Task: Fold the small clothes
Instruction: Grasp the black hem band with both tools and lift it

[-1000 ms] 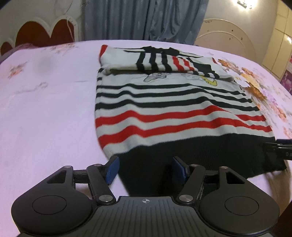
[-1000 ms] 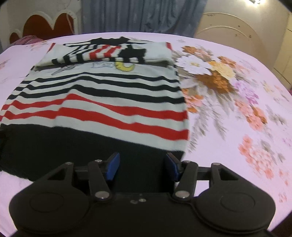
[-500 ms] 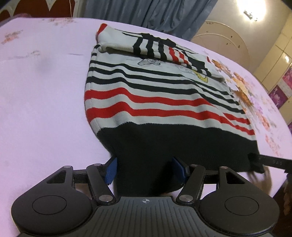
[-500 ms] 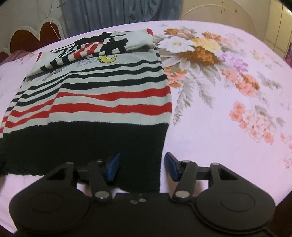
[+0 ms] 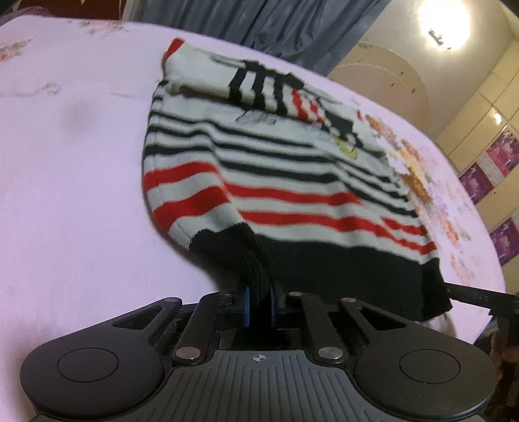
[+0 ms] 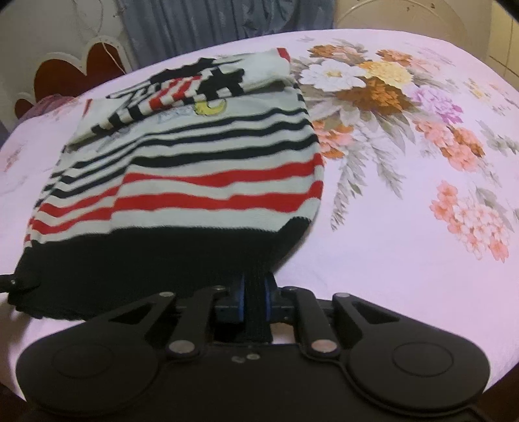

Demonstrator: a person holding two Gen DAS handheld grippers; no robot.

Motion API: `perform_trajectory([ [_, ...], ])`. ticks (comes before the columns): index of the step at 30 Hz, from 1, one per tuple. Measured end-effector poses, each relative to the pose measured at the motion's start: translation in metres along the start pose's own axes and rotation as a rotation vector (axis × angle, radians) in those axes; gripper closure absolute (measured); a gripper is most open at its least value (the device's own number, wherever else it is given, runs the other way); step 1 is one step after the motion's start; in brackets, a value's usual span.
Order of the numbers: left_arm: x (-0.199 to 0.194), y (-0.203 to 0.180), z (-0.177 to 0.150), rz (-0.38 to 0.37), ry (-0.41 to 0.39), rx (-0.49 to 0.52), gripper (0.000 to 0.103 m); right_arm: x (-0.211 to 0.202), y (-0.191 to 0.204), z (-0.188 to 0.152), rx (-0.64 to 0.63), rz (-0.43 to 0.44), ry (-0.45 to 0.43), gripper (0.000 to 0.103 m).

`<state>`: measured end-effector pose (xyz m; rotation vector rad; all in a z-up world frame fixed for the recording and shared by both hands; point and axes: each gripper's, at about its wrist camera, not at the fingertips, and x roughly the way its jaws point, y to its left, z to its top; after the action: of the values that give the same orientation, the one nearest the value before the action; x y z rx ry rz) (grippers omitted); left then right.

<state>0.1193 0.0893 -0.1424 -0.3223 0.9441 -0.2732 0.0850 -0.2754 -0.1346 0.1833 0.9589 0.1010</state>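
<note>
One knitted sweater [image 5: 275,181] lies flat on a bed [image 5: 71,181], straight ahead of both hand-held grippers. Its knit is soft and ribbed at the black hem [image 6: 155,259]; above the hem run two broad red stripes, then several thin black stripes on off-white. At the far end the sleeves are folded across the chest in a striped band [image 6: 194,87], with a small yellow patch [image 6: 209,107] just below it.

The left hand-held gripper [image 5: 259,306] has just closed its blue pads [image 5: 246,305] on the hem's left corner, and a bunched ridge of black knit stands between them. The right hand-held gripper [image 6: 256,300] has likewise just closed, its blue pads [image 6: 240,300] pinching the hem's right corner; the fabric rises slightly toward each grip.

The bedsheet is smooth and pale pink, plain to the left of the left hand-held gripper and printed with a large flower bouquet [image 6: 373,84] to the right of the sweater. Beyond the bed's far edge hang blue-grey curtains [image 6: 201,26], with a red scalloped headboard [image 6: 81,74] to their left. The right hand-held gripper's tip [image 5: 470,297] shows at the left view's right edge.
</note>
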Motion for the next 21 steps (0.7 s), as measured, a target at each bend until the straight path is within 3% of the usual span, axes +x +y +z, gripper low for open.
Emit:
perform_trajectory([
  [12, -0.018, -0.016, 0.059, -0.042, -0.163, 0.044, 0.093, -0.02, 0.011, 0.057, -0.016, 0.118, -0.108, 0.093],
  [21, -0.006, -0.024, 0.107, -0.032, -0.267, 0.073, 0.094, -0.017, 0.009, 0.115, 0.01, 0.171, -0.209, 0.093],
])
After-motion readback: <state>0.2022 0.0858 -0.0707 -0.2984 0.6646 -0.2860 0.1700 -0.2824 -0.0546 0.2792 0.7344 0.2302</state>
